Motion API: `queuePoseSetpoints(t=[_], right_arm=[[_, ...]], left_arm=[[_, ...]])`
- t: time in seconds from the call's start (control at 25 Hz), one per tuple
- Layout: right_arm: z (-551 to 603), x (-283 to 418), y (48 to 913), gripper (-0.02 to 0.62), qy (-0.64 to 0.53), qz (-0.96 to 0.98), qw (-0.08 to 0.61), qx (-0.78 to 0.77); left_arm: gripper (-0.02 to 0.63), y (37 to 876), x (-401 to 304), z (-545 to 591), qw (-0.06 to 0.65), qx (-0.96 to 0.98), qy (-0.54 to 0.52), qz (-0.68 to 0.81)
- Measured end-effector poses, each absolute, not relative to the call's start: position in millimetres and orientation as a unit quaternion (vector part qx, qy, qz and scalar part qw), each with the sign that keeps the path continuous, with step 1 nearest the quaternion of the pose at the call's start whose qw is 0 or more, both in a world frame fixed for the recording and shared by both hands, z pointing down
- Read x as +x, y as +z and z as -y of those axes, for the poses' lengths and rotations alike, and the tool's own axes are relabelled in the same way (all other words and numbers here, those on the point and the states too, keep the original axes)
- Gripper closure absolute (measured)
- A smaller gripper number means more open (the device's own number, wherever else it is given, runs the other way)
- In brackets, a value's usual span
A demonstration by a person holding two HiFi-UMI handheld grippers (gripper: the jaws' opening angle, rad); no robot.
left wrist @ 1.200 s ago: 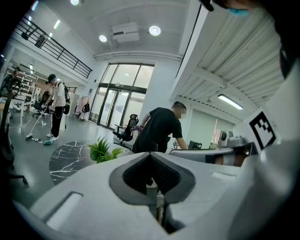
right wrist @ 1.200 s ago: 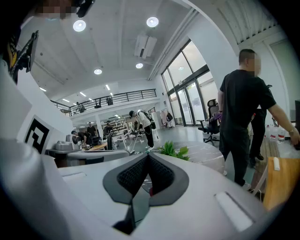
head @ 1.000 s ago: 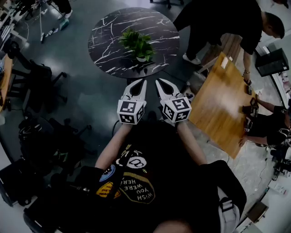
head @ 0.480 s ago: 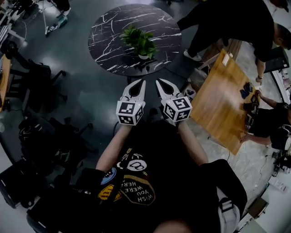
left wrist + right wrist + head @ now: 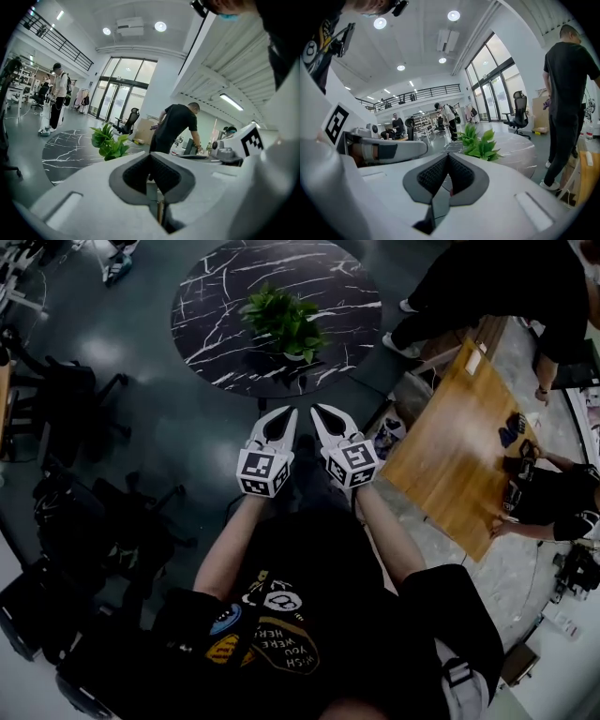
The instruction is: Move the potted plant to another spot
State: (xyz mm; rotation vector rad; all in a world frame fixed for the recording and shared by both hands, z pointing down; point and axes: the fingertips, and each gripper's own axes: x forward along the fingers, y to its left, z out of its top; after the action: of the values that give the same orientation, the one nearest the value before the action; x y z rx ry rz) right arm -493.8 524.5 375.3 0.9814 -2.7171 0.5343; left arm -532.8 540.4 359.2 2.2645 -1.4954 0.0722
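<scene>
The potted plant (image 5: 284, 322), green leaves in a small white pot, stands near the close edge of a round black marble table (image 5: 225, 296). Both grippers hang side by side in the air short of the table, over the dark floor. My left gripper (image 5: 289, 412) is shut with nothing in it, and my right gripper (image 5: 317, 411) is shut and empty too. The left gripper view has the plant (image 5: 110, 143) ahead to the left of the closed jaws (image 5: 150, 155). The right gripper view has the plant (image 5: 480, 143) ahead to the right of its closed jaws (image 5: 448, 155).
A wooden table (image 5: 450, 451) stands at the right with a seated person (image 5: 553, 498) beside it. Another person in black (image 5: 497, 277) bends over it near the marble table. Dark office chairs (image 5: 66, 399) crowd the left side.
Both grippers have sunk lower in front of me, still side by side and shut. The plant has not moved. The person in black has shifted toward the upper right.
</scene>
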Motion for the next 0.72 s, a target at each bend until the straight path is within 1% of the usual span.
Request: queuePoseSetpoints(t=[0.08, 0.2, 0.28, 0.4, 0.52, 0.64, 0.72], right_arm=[[-501.4, -496.6, 399.9, 0.59, 0.183, 0.919, 0.109, 0.332], [-471.6, -504.3, 440.5, 0.521, 0.189, 0.917, 0.126, 0.326], [-453.3, -510.2, 466.7, 0.45, 0.187, 0.916, 0.136, 0.327], [-421.0, -520.2, 500.1, 0.307, 0.167, 0.915, 0.14, 0.339], [-389.5, -527.5, 532.4, 0.205, 0.151, 0.91, 0.154, 0.355], [-365.0, -529.8, 561.2, 0.139, 0.164, 0.899, 0.171, 0.367], [-351.2, -535.6, 574.1, 0.112, 0.171, 0.895, 0.178, 0.371]], left_arm=[[0.601, 380.2, -536.1, -514.3, 0.217, 0.805, 0.032, 0.551], [0.601, 411.0, -542.7, -478.5, 0.233, 0.786, 0.043, 0.571], [0.601, 426.6, -547.9, -459.1, 0.238, 0.775, 0.052, 0.583], [0.601, 439.5, -559.8, -435.7, 0.239, 0.763, 0.055, 0.598], [0.601, 451.2, -575.1, -418.6, 0.244, 0.753, 0.051, 0.609], [0.601, 468.0, -586.3, -405.5, 0.253, 0.744, 0.05, 0.616], [0.601, 478.9, -593.7, -397.1, 0.261, 0.739, 0.049, 0.619]])
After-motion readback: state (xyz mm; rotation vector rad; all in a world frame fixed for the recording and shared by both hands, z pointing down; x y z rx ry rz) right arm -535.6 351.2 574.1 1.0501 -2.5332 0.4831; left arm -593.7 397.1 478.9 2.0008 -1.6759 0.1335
